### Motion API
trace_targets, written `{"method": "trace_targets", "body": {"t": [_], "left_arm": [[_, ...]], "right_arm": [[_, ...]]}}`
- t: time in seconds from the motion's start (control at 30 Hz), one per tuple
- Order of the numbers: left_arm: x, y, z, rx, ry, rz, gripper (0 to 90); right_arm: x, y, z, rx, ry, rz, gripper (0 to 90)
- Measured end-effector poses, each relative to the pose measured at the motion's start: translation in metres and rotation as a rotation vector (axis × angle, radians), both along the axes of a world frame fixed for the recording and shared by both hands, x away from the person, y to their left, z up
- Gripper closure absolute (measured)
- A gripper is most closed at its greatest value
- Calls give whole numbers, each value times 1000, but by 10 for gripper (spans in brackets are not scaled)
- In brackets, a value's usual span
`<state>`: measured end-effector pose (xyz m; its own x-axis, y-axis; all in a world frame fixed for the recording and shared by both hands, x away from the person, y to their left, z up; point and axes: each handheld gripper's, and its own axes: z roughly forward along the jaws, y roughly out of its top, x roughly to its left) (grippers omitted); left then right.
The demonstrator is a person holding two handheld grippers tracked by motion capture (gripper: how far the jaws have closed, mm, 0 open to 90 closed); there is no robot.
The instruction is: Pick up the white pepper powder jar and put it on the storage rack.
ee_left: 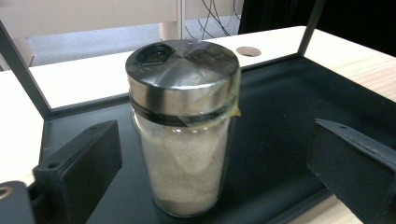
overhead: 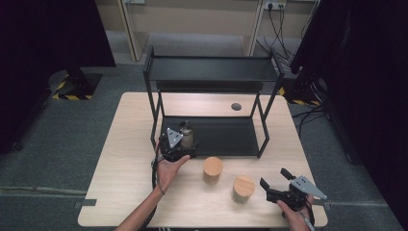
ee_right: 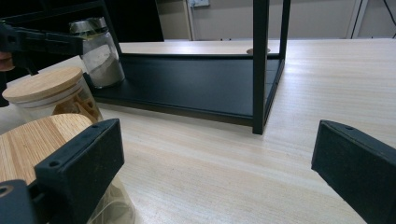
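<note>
The work in hand appears to be moving jars from the pale wooden bench [overhead: 120,192] onto the black metal two-tier shelf rack [overhead: 211,70] that stands on it. One glass shaker jar with a brushed steel lid and white powder inside [ee_left: 183,130] stands upright on the lower shelf [ee_left: 280,116], near its front left corner as the high view has it. The left hand-held gripper [overhead: 179,147] sits just in front of it. Its jaws are spread wide to either side of the jar, with clear gaps between pads and glass, so nothing is gripped. By judgement, this jar counts as placed and released.

Two clear jars with round light-wood lids remain on the bench in front of the rack: one nearer the rack [overhead: 212,169], one closer to the person's right [overhead: 243,188]. Both are upright and apart from each other. The right hand-held gripper [overhead: 275,183] rests near the bench's right front edge, jaws wide open and empty, just beside the nearer wooden-lidded jar, not touching it. The upper shelf carries nothing visible.

Count: one steel-lidded shaker jar, two wooden-lidded jars, one rack with two shelves, two hand-held grippers. Judged progress: one of three jars shelved, two outstanding.
</note>
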<state>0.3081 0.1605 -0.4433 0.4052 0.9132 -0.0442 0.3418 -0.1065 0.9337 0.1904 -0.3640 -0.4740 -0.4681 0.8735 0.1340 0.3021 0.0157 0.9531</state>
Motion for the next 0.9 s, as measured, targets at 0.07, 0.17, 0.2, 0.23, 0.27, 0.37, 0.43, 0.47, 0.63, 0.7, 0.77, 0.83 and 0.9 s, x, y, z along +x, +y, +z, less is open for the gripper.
{"method": "trace_targets", "body": {"t": [0.07, 0.17, 0.2, 0.23, 0.27, 0.37, 0.43, 0.47, 0.63, 0.7, 0.77, 0.83, 0.9], "left_arm": [[-3, 2, 0, -5, -3, -7, 24], [-8, 5, 0, -11, -6, -22, 23], [-10, 6, 0, -11, -7, -29, 23], [-12, 6, -1, -10, -9, -31, 23], [-14, 7, -1, -10, -9, -35, 23], [-19, 8, -1, -19, -16, -40, 23], [-23, 10, -1, -24, -22, -48, 23], [-24, 10, -1, -25, -22, -50, 23], [-32, 13, -2, -31, -22, -58, 23], [-36, 15, -2, -34, -26, -65, 24], [-40, 17, -3, -40, -28, -71, 24], [-44, 20, -4, -43, -30, -76, 24], [-48, 22, -5, -45, -32, -82, 24]], "right_arm": [[0, 0, 0, 0, 0, 0, 26], [0, 0, 0, 1, 1, 0, 26], [0, 0, 0, 1, 1, 0, 26], [0, 0, 0, 1, 2, 1, 26], [0, 1, 0, 1, 2, 1, 26], [0, 1, 0, 1, 2, 1, 26], [0, 1, 0, 1, 3, 2, 26], [0, 1, 0, 1, 2, 2, 26], [0, 1, 0, 1, 2, 1, 26], [0, 1, 0, -1, 1, 3, 26], [0, 1, 0, -1, 1, 4, 26], [0, 1, 0, -1, 0, 2, 26], [0, 1, 0, 0, 2, 2, 26]]}}
